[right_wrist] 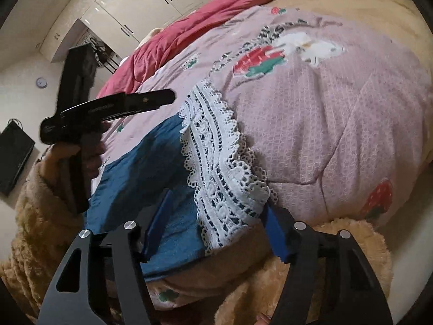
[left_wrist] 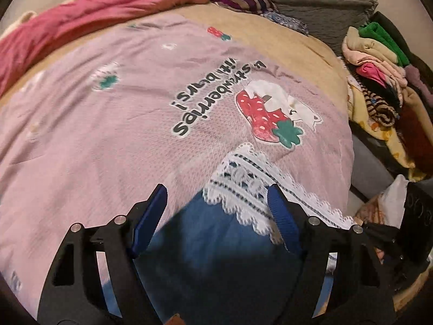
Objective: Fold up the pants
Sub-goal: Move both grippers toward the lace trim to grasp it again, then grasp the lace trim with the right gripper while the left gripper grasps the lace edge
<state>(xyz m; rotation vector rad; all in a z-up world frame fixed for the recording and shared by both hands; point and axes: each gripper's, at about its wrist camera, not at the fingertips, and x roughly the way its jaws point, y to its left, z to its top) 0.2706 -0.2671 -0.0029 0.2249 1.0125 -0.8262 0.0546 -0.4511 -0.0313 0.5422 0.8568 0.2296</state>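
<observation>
Left wrist view shows the left gripper point(left_wrist: 216, 211) with its blue pads spread wide, nothing between them, hovering just above the blue pants point(left_wrist: 205, 243). The pants lie on the pink strawberry quilt point(left_wrist: 108, 135) directly under and ahead of the claw, their white lace hem point(left_wrist: 243, 184) reaching out between the fingertips and past the right-side pad. That hem seems the natural grab point, since a fold likely starts from the leg end.

Right wrist view has the right gripper point(right_wrist: 216, 230) equally wide and empty, straddling the lace band point(right_wrist: 216, 162), with blue cloth to the claw's left and the quilt beyond. Farther left, the other gripper's black body point(right_wrist: 108, 108) hangs over the pants, apparently ready to pin or lift the opposite side.
</observation>
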